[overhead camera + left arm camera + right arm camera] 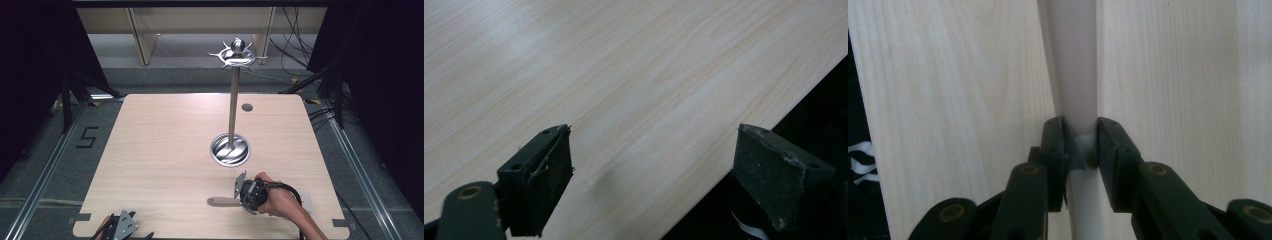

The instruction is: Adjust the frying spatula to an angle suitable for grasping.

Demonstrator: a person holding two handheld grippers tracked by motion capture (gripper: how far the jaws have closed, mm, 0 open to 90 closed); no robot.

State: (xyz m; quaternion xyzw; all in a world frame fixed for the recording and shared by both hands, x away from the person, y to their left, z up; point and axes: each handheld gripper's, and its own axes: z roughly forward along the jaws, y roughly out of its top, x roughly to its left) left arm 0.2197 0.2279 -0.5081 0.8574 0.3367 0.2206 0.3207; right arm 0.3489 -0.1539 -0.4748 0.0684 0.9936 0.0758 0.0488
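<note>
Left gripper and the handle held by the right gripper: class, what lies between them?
Bare tabletop in the high view, between left gripper and handle.

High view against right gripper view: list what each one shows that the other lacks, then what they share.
High view alone: the metal stand with its round base and hooked top, the left gripper at the table's near edge, and the floor around.
Right gripper view alone: the jaws pressed on both sides of the handle.
Both: the right gripper, the pale handle and the wooden table.
</note>
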